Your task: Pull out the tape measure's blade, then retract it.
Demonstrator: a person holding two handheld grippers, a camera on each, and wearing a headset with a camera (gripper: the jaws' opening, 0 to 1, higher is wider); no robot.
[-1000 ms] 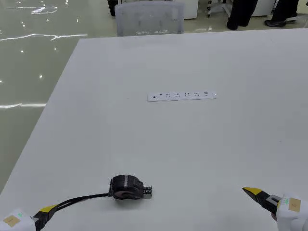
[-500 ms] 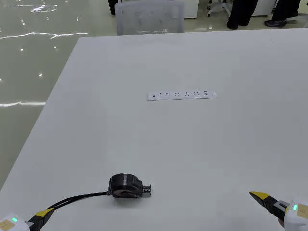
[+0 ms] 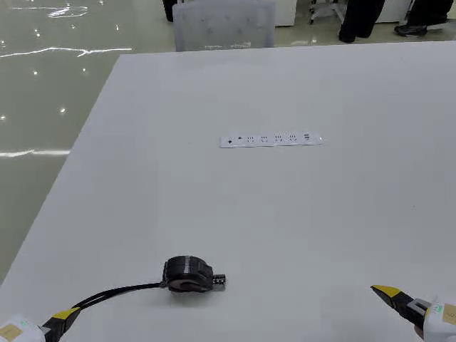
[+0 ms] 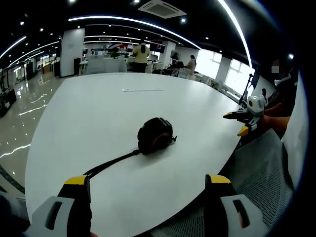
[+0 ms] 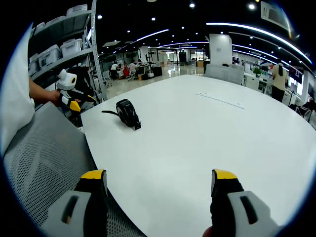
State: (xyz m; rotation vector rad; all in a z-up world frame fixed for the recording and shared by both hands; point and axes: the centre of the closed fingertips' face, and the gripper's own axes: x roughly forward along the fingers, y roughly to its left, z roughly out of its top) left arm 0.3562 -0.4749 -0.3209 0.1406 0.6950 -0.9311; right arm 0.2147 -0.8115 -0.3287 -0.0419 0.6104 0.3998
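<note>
A black tape measure [image 3: 189,275] lies on the white table [image 3: 285,206] near its front edge, blade drawn in, with a black wrist strap [image 3: 117,293] trailing to the left. The same tape measure [image 4: 156,135] lies ahead in the left gripper view, and as the tape measure [image 5: 128,113] at the left of the right gripper view. My left gripper [image 4: 143,186] is open at the table's front left corner, close to the strap's end. My right gripper [image 5: 157,183] is open at the front right, well apart from the tape measure. Nothing is between either pair of jaws.
A white power strip [image 3: 271,140] lies flat in the middle of the table. A grey chair [image 3: 224,25] stands at the far edge, with people's legs [image 3: 360,18] behind it. The shiny floor [image 3: 50,92] drops off at the left. Mesh chair fabric [image 5: 44,163] sits by the near edge.
Both grippers have drawn back slightly toward the front edge of the table. The tape measure has not moved.
</note>
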